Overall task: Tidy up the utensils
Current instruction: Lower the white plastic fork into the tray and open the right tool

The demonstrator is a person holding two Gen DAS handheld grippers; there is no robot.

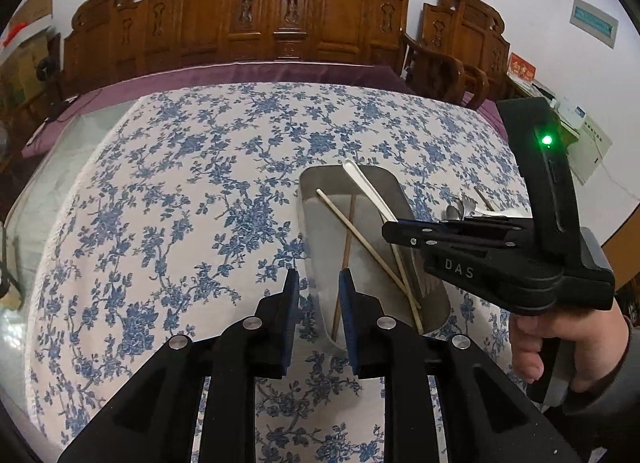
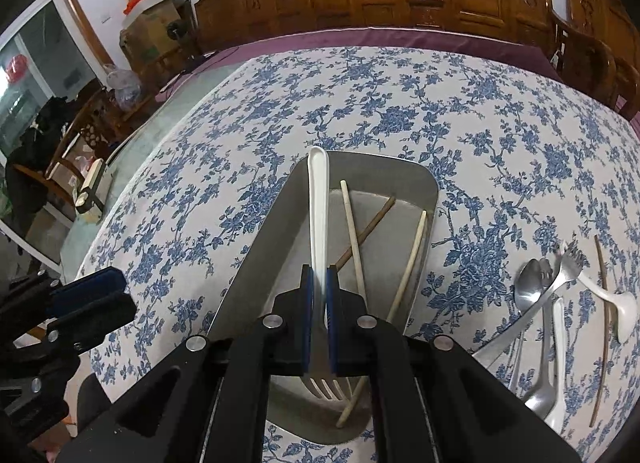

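Observation:
A steel tray (image 2: 256, 255) lies on the floral tablecloth and holds three chopsticks (image 2: 354, 239). My right gripper (image 2: 319, 283) is shut on a white plastic fork (image 2: 318, 199) and holds it over the tray, tines toward the camera. In the left wrist view the right gripper's body (image 1: 500, 251) hangs over the tray (image 1: 316, 223) with the white fork (image 1: 366, 187) sticking out. My left gripper (image 1: 319, 283) is open and empty above the tray's near left edge. Loose steel spoons (image 2: 528, 287), a steel fork (image 2: 568, 267), a white spoon (image 2: 616, 303) and a brown chopstick (image 2: 604, 303) lie right of the tray.
The table has a blue floral cloth (image 1: 180, 203) over glass. Carved wooden chairs (image 1: 280, 11) stand along the far edge. Boxes and clutter (image 2: 148, 7) stand beyond the table's left side.

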